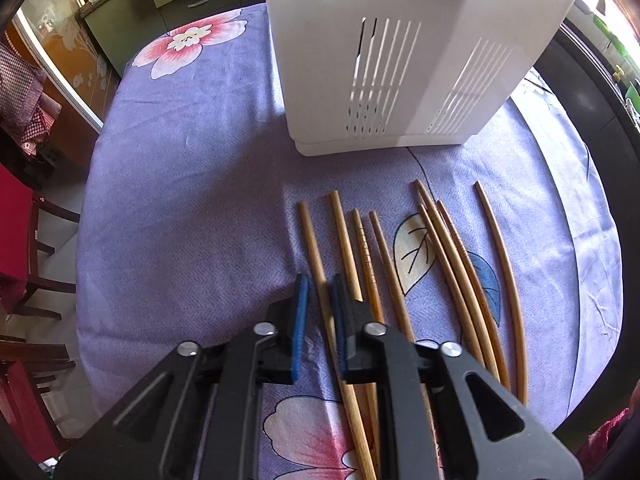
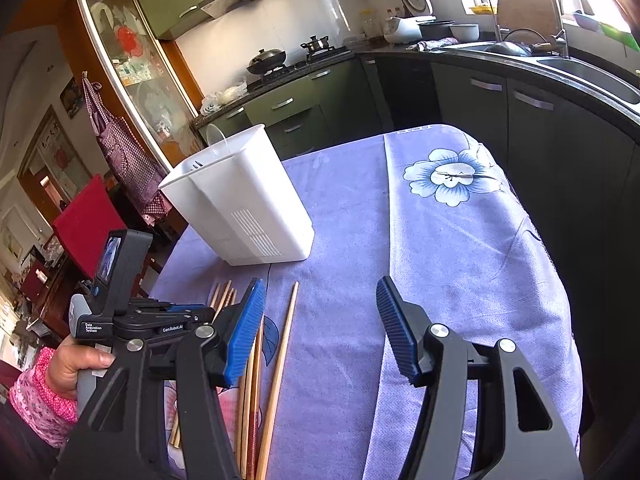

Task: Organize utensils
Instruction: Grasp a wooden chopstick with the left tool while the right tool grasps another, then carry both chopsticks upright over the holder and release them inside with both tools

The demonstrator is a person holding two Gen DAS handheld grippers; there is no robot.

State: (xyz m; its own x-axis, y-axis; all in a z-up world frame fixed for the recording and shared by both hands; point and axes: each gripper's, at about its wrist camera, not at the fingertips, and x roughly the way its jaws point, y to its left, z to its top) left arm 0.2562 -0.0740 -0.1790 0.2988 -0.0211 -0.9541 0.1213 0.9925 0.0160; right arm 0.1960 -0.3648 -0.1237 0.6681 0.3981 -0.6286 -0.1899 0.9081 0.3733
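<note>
On the floral-clothed surface [image 1: 180, 184], a row of wooden chopsticks [image 1: 460, 264] lies just before the white slotted utensil holder [image 1: 384, 60]. The left tool [image 1: 320, 308] has pinched nearly shut around the leftmost chopstick [image 1: 312, 240]. The right tool [image 2: 320, 320] hangs half-open, empty. Picking up seems underway; next comes lifting and tipping it upright into the holder.

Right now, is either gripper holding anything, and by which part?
The left gripper is shut on the leftmost chopstick, around mid-length, on the tablecloth. The right gripper is open, holding nothing.
</note>
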